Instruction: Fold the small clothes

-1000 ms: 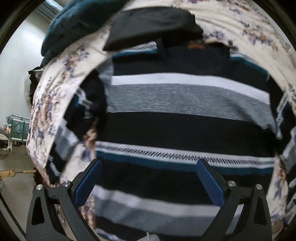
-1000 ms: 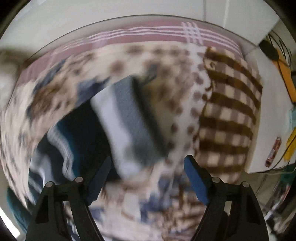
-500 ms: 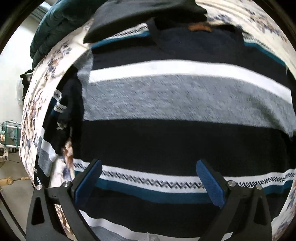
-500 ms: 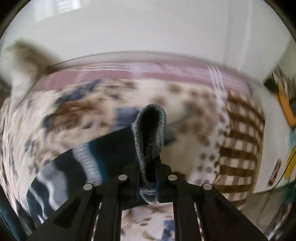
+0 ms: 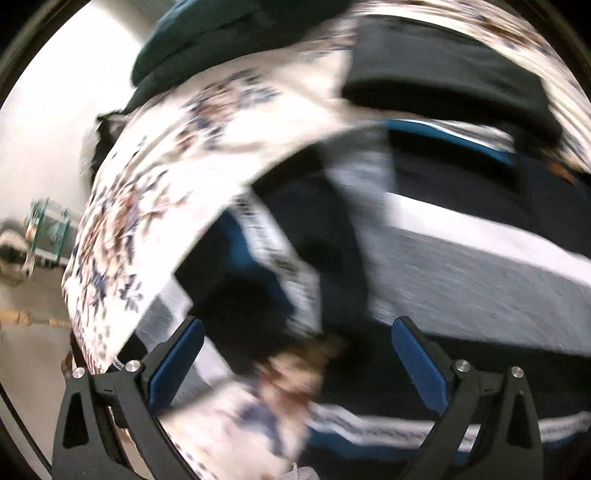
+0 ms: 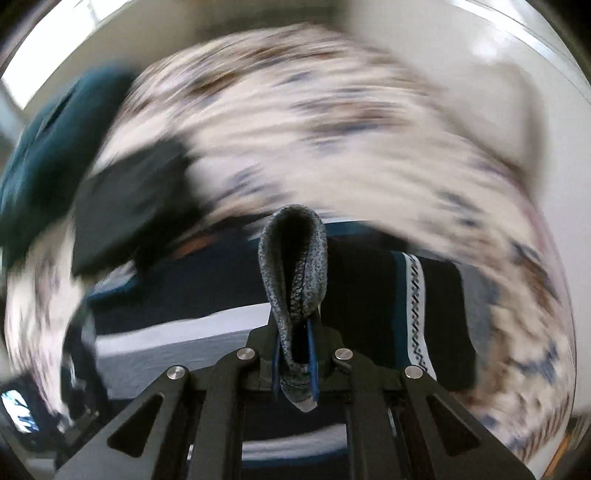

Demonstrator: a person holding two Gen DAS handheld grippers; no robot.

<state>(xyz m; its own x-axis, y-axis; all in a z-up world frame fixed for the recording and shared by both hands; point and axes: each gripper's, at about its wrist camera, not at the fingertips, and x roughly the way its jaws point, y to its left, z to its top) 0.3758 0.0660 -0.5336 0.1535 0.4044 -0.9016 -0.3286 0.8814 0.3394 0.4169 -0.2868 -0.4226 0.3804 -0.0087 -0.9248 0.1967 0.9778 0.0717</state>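
A striped sweater [image 5: 461, 266] in navy, grey, white and teal lies flat on a floral bedspread [image 5: 155, 192]. Its left sleeve [image 5: 258, 258] lies crumpled beside the body. My left gripper [image 5: 295, 354] is open, hovering over that sleeve and the sweater's left edge. My right gripper [image 6: 293, 365] is shut on the grey cuff of the sweater's other sleeve [image 6: 293, 266], which stands up in a loop above the jaws. The sweater's body [image 6: 207, 332] lies below it in the right wrist view.
A folded black garment [image 5: 443, 74] lies past the sweater's collar, also in the right wrist view [image 6: 129, 206]. A dark teal garment [image 5: 221, 33] sits at the bed's far corner, also in the right wrist view [image 6: 44, 155]. Floor and furniture [image 5: 44, 236] show to the left.
My right gripper has swung with the held cuff from the bed's right side over the sweater's body. My left gripper has shifted left from the sweater's middle to its left sleeve.
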